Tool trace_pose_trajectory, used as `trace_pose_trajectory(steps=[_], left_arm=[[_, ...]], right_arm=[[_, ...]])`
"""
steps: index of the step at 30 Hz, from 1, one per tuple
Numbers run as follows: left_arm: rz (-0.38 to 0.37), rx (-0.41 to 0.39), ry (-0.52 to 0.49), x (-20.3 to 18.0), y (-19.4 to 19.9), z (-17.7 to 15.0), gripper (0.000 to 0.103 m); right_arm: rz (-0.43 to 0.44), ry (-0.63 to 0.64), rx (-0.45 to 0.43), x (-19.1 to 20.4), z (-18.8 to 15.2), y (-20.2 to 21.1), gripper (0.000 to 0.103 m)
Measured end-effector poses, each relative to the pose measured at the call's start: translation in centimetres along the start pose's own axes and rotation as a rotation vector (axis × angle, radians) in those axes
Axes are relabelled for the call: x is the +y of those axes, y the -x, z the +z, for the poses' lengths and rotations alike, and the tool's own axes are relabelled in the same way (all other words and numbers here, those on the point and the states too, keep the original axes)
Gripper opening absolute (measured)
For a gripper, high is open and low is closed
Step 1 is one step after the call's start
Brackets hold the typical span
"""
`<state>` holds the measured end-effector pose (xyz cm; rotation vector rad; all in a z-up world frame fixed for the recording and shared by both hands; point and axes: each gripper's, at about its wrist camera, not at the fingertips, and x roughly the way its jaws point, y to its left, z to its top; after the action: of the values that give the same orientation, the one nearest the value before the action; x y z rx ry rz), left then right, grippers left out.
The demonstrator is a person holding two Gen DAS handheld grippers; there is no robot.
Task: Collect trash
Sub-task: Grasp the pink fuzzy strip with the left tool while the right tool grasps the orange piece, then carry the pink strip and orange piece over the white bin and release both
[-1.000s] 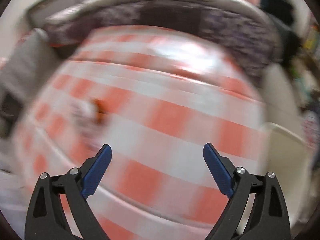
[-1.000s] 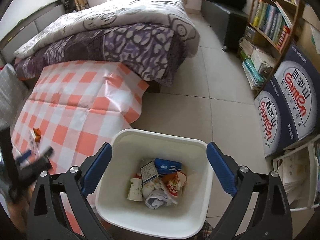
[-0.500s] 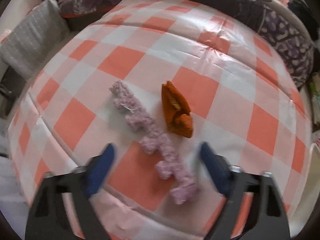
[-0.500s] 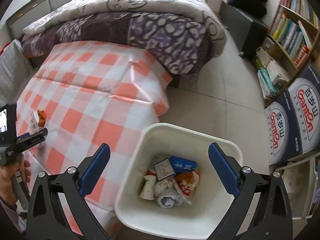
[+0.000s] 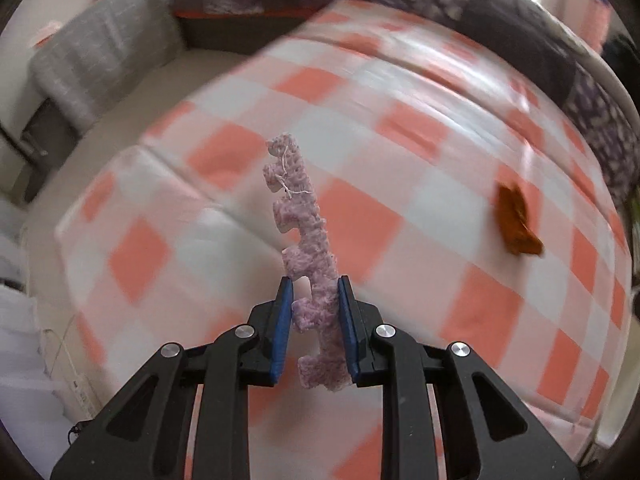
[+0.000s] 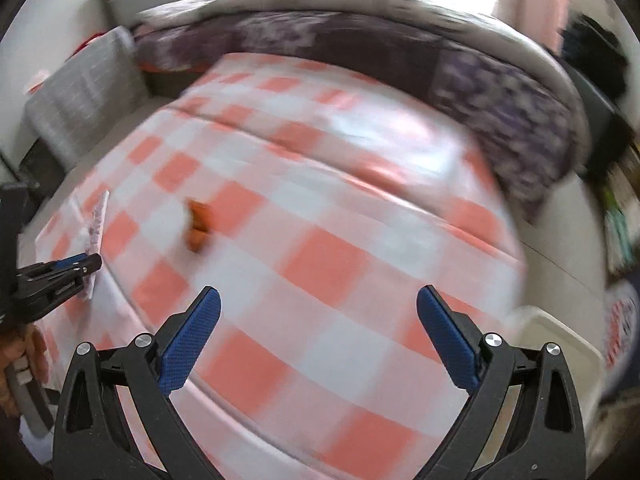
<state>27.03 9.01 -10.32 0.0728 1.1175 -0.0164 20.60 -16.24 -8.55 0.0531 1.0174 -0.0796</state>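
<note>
The left hand-held gripper (image 5: 311, 304) pinches a purple knit strip (image 5: 304, 216), lifted off the checked cloth (image 5: 400, 208) on the counter. An orange scrap (image 5: 516, 220) lies to its right. The right hand-held gripper (image 6: 318, 328) gapes, holding nothing. A white bin (image 6: 560, 344) and a bed (image 6: 360, 36) stand beyond.

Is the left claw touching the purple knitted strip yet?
Touching. In the left wrist view, the left claw is shut on the purple knitted strip; both blue pads press its lower part, holding it up off the checked cloth.

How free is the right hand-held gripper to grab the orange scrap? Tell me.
Probably free: the right hand-held gripper is open and empty, and nothing lies on the checked cloth between it and the orange scrap.
</note>
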Motion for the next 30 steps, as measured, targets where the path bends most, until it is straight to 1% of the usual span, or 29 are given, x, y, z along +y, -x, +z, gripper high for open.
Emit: trace_pose_trajectory(steps=[4,7,10,11,12,14,15,16,17,19,23,30], left_arm=[[-0.027,-0.053,0.093,2.8,1.6,0.6,0.023],[-0.032,-0.077,0.130,3.7,2.2,0.9,0.023],[-0.032,-0.089,0.139,4.3,2.7,1.1,0.023],[-0.031,-0.091,0.143,4.4,2.7,1.1,0.023],[-0.033,-0.091,0.150,4.6,2.7,1.1,0.023],[-0.040,-0.087,0.163,5.2,2.8,1.1,0.023],[-0.041,-0.085,0.168,5.3,2.7,1.1,0.023],[-0.039,-0.086,0.170,5.4,2.7,1.1,0.023],[-0.037,-0.087,0.169,5.4,2.7,1.1,0.023],[-0.035,-0.096,0.170,5.3,3.1,1.0,0.023],[-0.040,-0.127,0.172,5.0,4.2,1.3,0.023],[-0.037,-0.217,0.148,3.5,7.4,1.8,0.023]], right_arm=[[0.038,0.030,-0.006,4.4,1.7,-3.2,0.093],[0.035,0.041,0.005,6.6,2.6,-5.5,0.091],[0.020,0.041,0.019,7.7,3.3,-7.3,0.081],[0.019,0.038,0.028,7.9,3.4,-7.9,0.073],[0.024,0.034,0.045,7.9,3.5,-8.5,0.063],[0.025,0.029,0.069,7.9,3.3,-9.3,0.055],[0.015,0.034,0.051,8.0,3.2,-9.1,0.038],[0.029,0.031,0.048,8.1,3.1,-9.0,0.025],[0.044,0.023,0.053,8.0,3.1,-8.9,0.022],[0.063,0.010,0.044,7.8,3.0,-8.3,0.021],[0.057,0.007,0.008,7.3,3.3,-6.6,0.021],[-0.009,-0.004,-0.047,5.9,3.9,-2.4,0.021]])
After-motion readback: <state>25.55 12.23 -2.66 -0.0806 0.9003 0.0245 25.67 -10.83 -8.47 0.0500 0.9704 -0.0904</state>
